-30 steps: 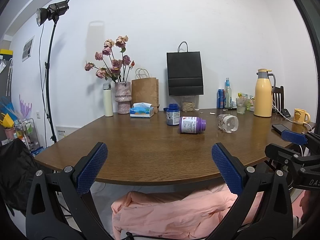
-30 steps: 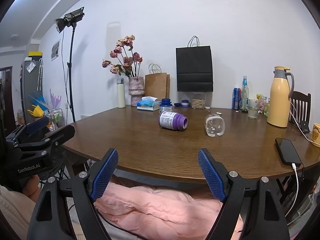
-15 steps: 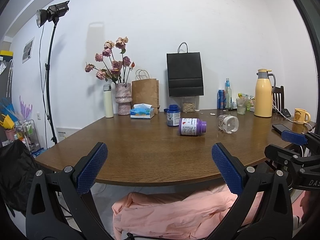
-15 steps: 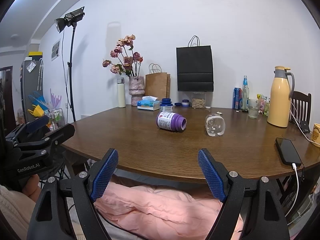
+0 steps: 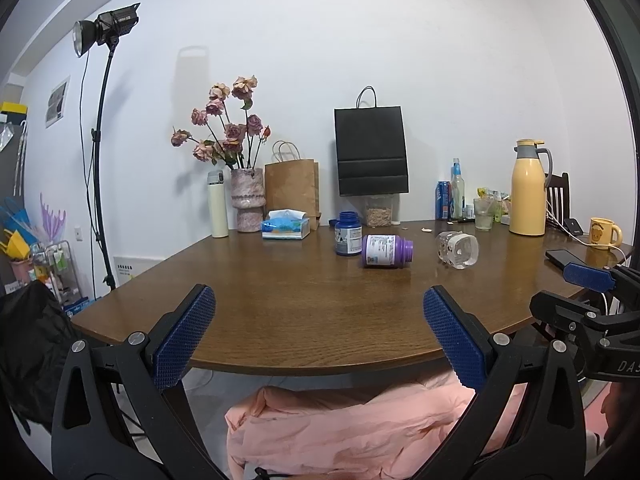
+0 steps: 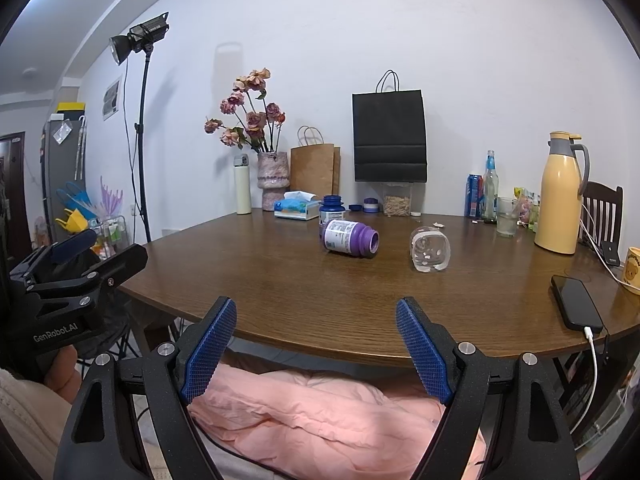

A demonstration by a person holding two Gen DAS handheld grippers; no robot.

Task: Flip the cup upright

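A clear glass cup [image 5: 458,249] lies on its side on the brown table [image 5: 304,300], right of centre; in the right wrist view it [image 6: 430,255] lies straight ahead with its mouth toward me. A purple bottle [image 5: 386,251] lies on its side to the cup's left, also seen in the right wrist view [image 6: 349,238]. My left gripper [image 5: 318,334] is open and empty at the table's near edge. My right gripper [image 6: 316,344] is open and empty at the near edge, well short of the cup.
A blue jar [image 5: 347,233], tissue box [image 5: 285,229], flower vase [image 5: 248,204], paper bags [image 5: 292,192] and a yellow thermos jug [image 6: 560,196] stand at the back. A phone [image 6: 576,307] on a cable lies at the right edge. A pink cloth [image 6: 320,412] lies below the table.
Both grippers have drifted slightly; the views shift a little. The cup and the bottle have not moved.
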